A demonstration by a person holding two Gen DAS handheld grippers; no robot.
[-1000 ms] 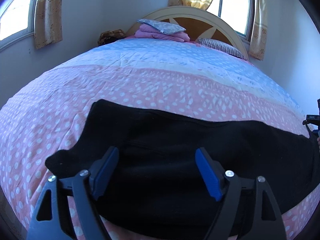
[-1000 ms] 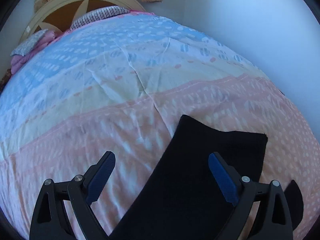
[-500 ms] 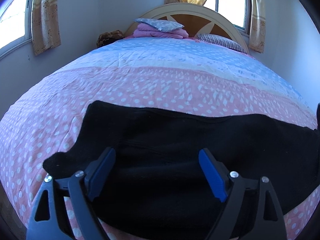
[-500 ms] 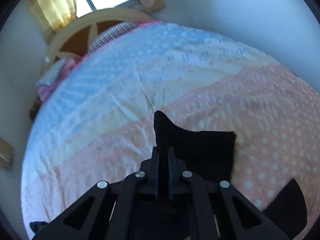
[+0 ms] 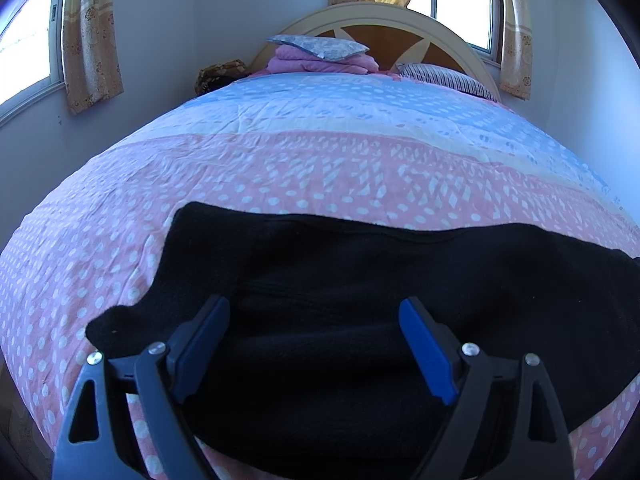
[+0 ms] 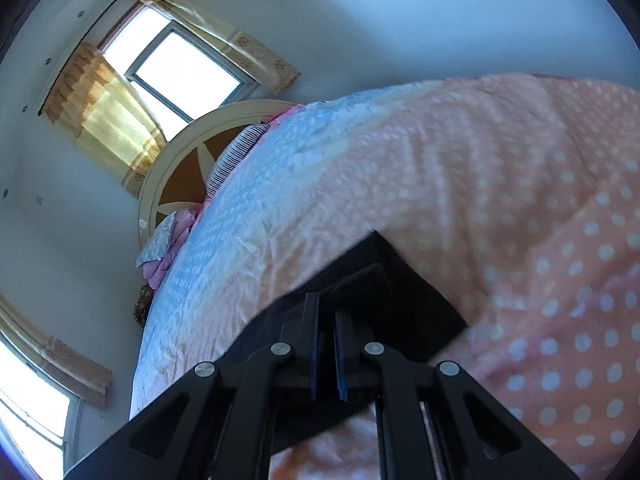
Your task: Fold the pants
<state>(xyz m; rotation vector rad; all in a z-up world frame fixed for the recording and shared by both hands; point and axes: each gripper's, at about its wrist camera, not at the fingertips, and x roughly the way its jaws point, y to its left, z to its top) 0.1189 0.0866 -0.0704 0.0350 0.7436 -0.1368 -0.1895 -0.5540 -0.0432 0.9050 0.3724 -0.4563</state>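
Black pants [image 5: 360, 280] lie flat across the near part of the bed, stretching from left to right in the left wrist view. My left gripper [image 5: 316, 336] is open and hovers just above the waist end of the pants, holding nothing. My right gripper [image 6: 327, 320] is shut on the leg end of the black pants [image 6: 400, 292] and lifts it off the bedspread, with the view tilted and blurred.
The bed has a pink, cream and blue dotted bedspread [image 5: 320, 160]. Folded pink bedding with a pillow [image 5: 320, 50] and a striped pillow [image 5: 440, 76] lie by the headboard. Curtained windows [image 5: 460, 0] and walls surround the bed.
My right gripper closed on the leg end of the pants, then lifted and tilted with it. My left gripper stayed open over the waist end, barely moving.
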